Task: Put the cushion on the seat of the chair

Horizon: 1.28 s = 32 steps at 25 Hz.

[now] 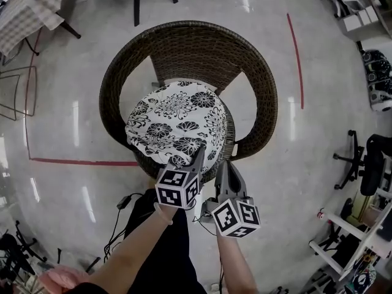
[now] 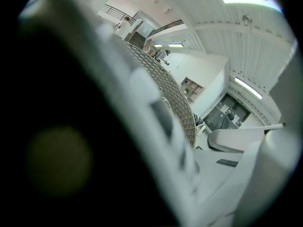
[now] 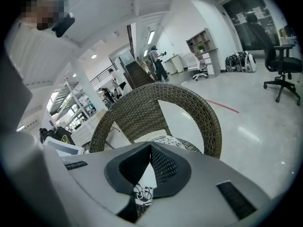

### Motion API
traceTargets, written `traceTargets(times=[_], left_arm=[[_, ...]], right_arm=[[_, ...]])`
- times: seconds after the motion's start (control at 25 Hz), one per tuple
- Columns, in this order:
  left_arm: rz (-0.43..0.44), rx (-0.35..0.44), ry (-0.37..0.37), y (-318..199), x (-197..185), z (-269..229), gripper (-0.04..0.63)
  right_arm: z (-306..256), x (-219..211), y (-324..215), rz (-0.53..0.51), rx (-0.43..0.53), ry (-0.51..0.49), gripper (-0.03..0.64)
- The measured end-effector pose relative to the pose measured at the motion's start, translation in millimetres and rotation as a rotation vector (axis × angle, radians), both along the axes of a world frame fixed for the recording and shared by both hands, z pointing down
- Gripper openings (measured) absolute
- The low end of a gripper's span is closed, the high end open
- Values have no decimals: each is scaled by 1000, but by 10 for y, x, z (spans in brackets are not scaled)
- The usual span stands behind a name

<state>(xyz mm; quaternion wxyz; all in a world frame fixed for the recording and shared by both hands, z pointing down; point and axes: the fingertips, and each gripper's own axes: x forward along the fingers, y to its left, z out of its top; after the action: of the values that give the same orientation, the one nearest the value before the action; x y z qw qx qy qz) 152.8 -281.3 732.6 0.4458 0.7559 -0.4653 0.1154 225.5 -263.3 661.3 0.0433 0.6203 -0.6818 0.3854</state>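
A round cushion [image 1: 177,118] with a black-and-white flower print lies on the seat of the brown wicker chair [image 1: 184,45] and overhangs the seat's front left. My left gripper [image 1: 199,154] is shut on the cushion's near edge. Blurred cushion cloth [image 2: 156,108] fills most of the left gripper view, with the wicker rim [image 2: 177,100] behind it. Just to the right, my right gripper [image 1: 222,166] pinches the same edge. In the right gripper view its dark pads [image 3: 163,167] meet at the tips [image 3: 150,145], with flowered cloth [image 3: 142,193] between them. The chair's back [image 3: 142,110] stands beyond.
Red tape lines [image 1: 297,48] mark the shiny floor around the chair. A table with a checked cloth [image 1: 27,11] stands far left, a black office chair [image 1: 367,164] and a white rack [image 1: 343,231] at the right. Cables [image 1: 122,204] lie by the person's legs.
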Motion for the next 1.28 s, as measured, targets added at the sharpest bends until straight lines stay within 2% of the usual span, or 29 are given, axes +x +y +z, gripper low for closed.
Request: traceTargets(times=[0.2, 0.4, 0.52, 0.68, 0.8, 0.92, 1.0, 1.16, 1.28], left_arm=[[-34, -97, -61, 85, -112, 315, 47], [-58, -269, -72, 285, -190, 742, 93], [-78, -336, -105, 412, -215, 889, 179], [-88, -432, -202, 570, -303, 1071, 347], [-127, -495, -270, 666, -436, 1201, 438], [-133, -494, -301, 688, -521, 1255, 478], [-125, -533, -299, 770, -548, 1280, 495], [-114, -621, -279, 939, -566, 1314, 495], [-152, -618, -290, 974, -622, 1281, 495]], right_arm=[[64, -25, 9, 3, -8, 1, -2], [112, -106, 2, -9, -8, -4, -2], [139, -124, 11, -13, -8, -5, -2], [198, -165, 31, -12, -14, -3, -2], [224, -191, 54, -4, -19, -5, -2], [216, -200, 73, -2, -16, -3, -2], [213, -190, 89, -1, -15, 1, -2], [186, -185, 112, 11, -7, 0, -2], [154, -223, 134, 11, -3, -2, -2]])
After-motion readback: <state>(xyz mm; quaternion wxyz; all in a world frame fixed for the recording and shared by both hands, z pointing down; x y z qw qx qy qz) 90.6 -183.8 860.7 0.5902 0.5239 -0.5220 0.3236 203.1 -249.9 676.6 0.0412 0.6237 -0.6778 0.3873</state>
